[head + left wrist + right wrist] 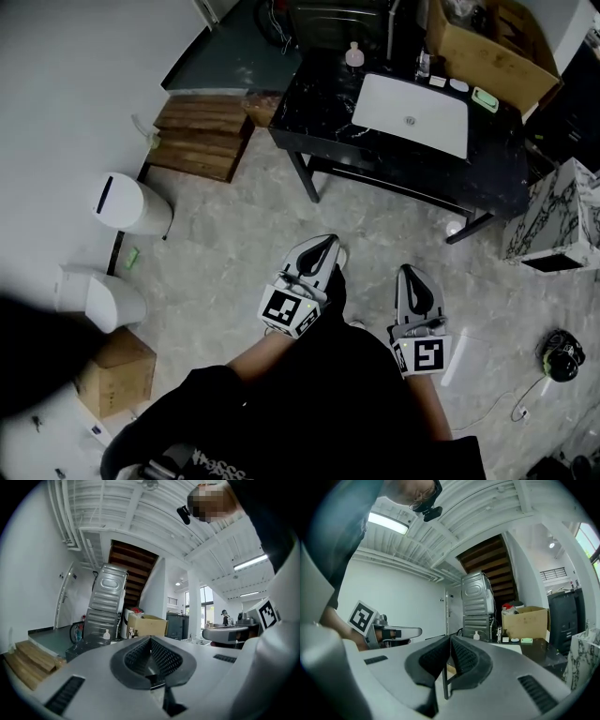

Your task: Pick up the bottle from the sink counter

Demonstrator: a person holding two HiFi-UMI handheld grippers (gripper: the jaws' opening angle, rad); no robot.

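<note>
A small clear pump bottle stands at the back left corner of the black marble sink counter, left of the white basin. It shows small and far off in the left gripper view as the bottle and in the right gripper view as the bottle. My left gripper and right gripper are held level over the floor, well short of the counter, both pointing toward it. Both sets of jaws are shut with nothing between them, as the left gripper and right gripper show close up.
A dark bottle, a green soap dish and a cardboard box sit at the counter's back right. Wooden planks and two white bins stand at the left. A marble-patterned box and headphones are at the right.
</note>
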